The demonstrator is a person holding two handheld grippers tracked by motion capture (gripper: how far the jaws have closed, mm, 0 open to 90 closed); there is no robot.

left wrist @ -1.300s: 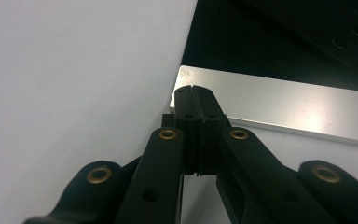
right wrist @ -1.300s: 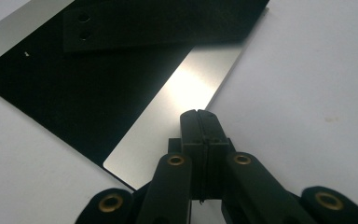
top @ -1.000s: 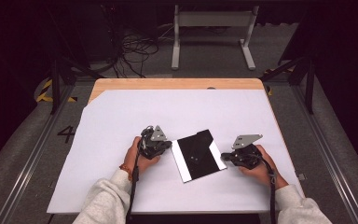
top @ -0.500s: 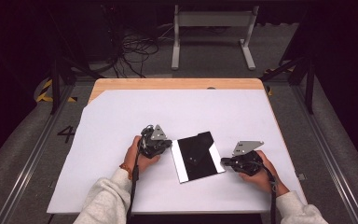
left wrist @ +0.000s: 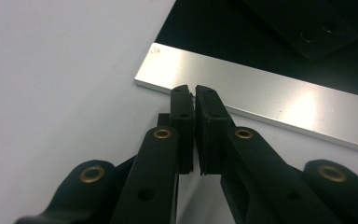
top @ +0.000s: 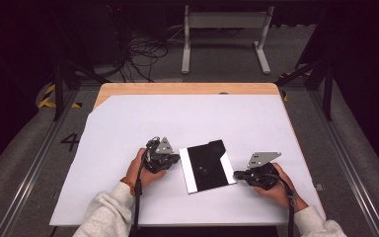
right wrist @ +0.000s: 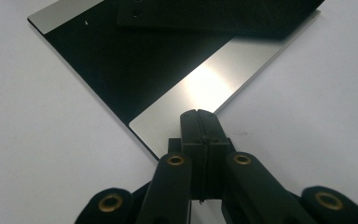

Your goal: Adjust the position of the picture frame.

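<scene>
Both forearms in pale grey sleeves reach forward, each hand low over the surface. The left black two-jaw tongs [top: 173, 159] have their jaws nearly together; the right black two-jaw tongs [top: 237, 174] are fully closed.

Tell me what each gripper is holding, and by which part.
Nothing is held. The left gripper and right gripper are both shut with nothing between their pads, tips at opposite silver edges of the flat black plate.

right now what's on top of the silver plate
A black sheet covers its middle, with a smaller black block with two holes on that. Bare metal strips show at both ends; the plate beneath is hidden.
</scene>
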